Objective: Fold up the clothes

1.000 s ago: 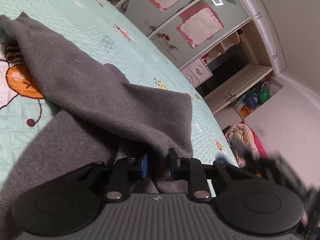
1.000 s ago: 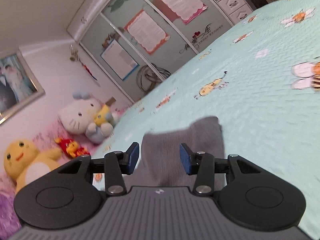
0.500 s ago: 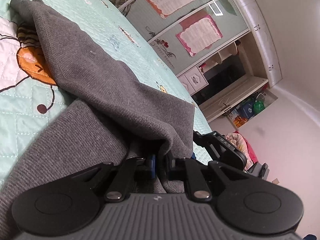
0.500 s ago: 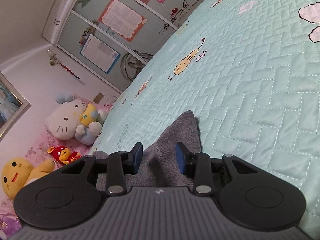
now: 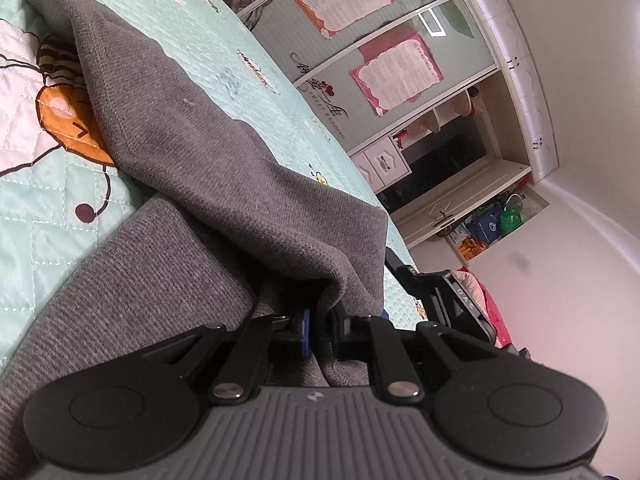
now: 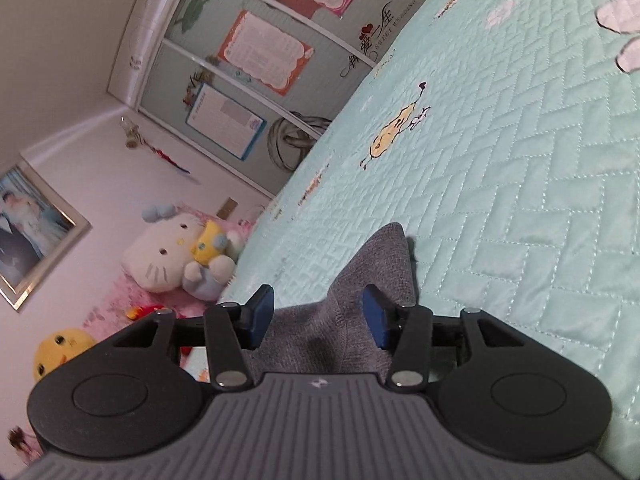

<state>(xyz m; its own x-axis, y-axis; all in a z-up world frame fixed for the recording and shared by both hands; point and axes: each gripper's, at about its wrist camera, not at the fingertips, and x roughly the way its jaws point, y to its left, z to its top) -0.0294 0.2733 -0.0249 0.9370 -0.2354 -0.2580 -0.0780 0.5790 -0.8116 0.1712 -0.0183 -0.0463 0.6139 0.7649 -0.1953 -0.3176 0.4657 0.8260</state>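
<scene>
Our left gripper (image 5: 318,330) was clamped on a fold of the grey knit garment (image 5: 192,152), whose long axis ran away up-left to the far end across the mint quilted bedspread (image 5: 60,208). Our right gripper (image 6: 318,316) was letting go, jaws opening around a grey corner lying loose between them. We judged the left hand alone could lead the next fold.

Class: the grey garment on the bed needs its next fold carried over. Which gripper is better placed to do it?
Left. The left gripper is shut on the grey garment's edge; the right gripper is opening, its pads clear of the cloth.
</scene>
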